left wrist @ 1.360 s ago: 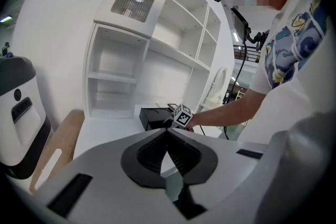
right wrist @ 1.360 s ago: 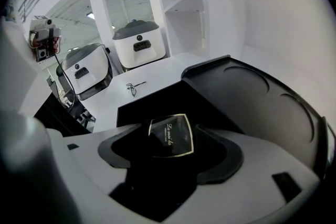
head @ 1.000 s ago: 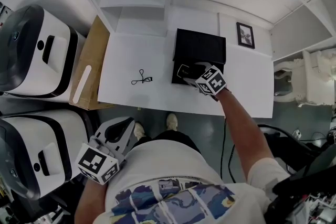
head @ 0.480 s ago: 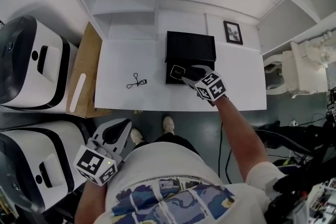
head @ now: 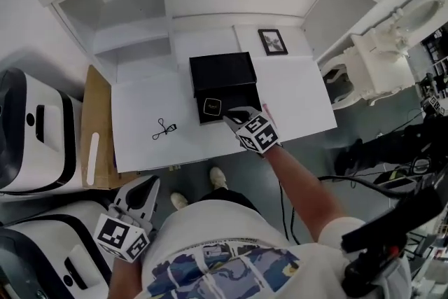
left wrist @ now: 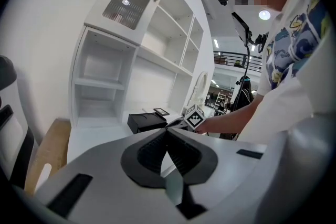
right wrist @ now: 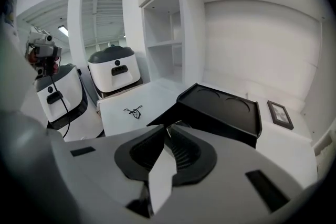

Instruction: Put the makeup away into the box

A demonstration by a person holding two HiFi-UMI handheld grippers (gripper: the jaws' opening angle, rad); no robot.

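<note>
Right gripper (head: 232, 115) (right wrist: 167, 132): jaws have just been closing and now meet at the tips, clenched on nothing (its own view shows only bare pads between them); in the head view it sits at the 5 o'clock corner of the black box.
Left gripper (head: 154, 183) (left wrist: 168, 131): jaws pressed together, empty, held low beside the person's body at 7 o'clock in the head view, well apart from the table.
Black box (head: 239, 96) (right wrist: 220, 113): open near the middle of the white table (head: 294, 94), its lid (head: 222, 71) lying back at the 12 o'clock side.
Makeup in the box: a small dark case with a pale label (head: 212, 107) lies in the left part of the box, apart from the right gripper's tips.
Makeup outside the box: an eyelash curler (head: 164, 128) (right wrist: 134, 111) lies flat on the table at about 8 o'clock from the box, well apart from both grippers.
Picture frame (head: 273, 41) (right wrist: 279, 113): on the table at 1 o'clock from the box.
Wooden board (head: 94, 129): against the table's 9 o'clock edge, with white machines (head: 28, 129) beyond it.
</note>
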